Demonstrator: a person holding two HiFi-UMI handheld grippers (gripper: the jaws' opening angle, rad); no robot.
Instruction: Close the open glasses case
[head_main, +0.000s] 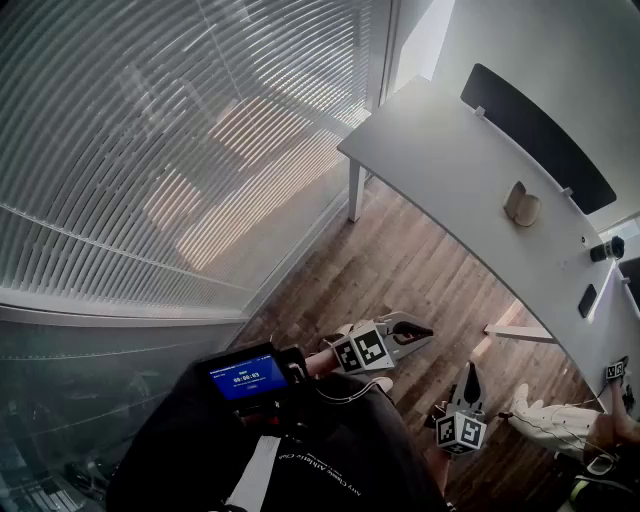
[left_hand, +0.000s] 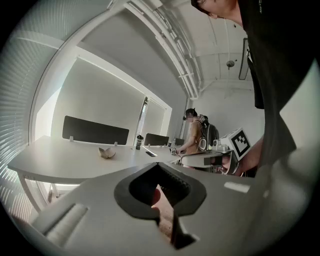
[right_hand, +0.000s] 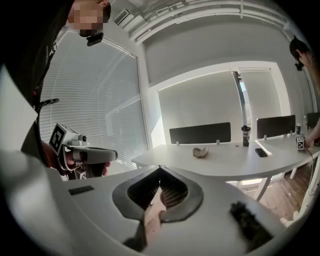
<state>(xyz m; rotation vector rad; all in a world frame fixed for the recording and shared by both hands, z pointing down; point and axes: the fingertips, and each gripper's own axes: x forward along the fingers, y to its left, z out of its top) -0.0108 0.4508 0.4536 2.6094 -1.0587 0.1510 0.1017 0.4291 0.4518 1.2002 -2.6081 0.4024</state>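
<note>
The glasses case (head_main: 521, 204) is seen lying on the white curved table (head_main: 440, 150), near a black divider panel (head_main: 535, 135) that is mounted along the far edge. At this range it is small in every view, but its two tan halves appear to be spread apart, so it seems to be open. Both grippers are held close to the person's body above the wooden floor (head_main: 400, 270), well apart from the table and the case. The left gripper (left_hand: 159, 163) is shown with its jaws brought together at the tips, and nothing is caught between them. The right gripper (right_hand: 160, 166) is likewise seen with its jaws meeting and nothing held. A small device with a blue screen (head_main: 247, 378) is carried at the person's chest. A dark phone (head_main: 588, 300) is laid further along the table, and window blinds (head_main: 150, 150) are seen to the left.
</note>
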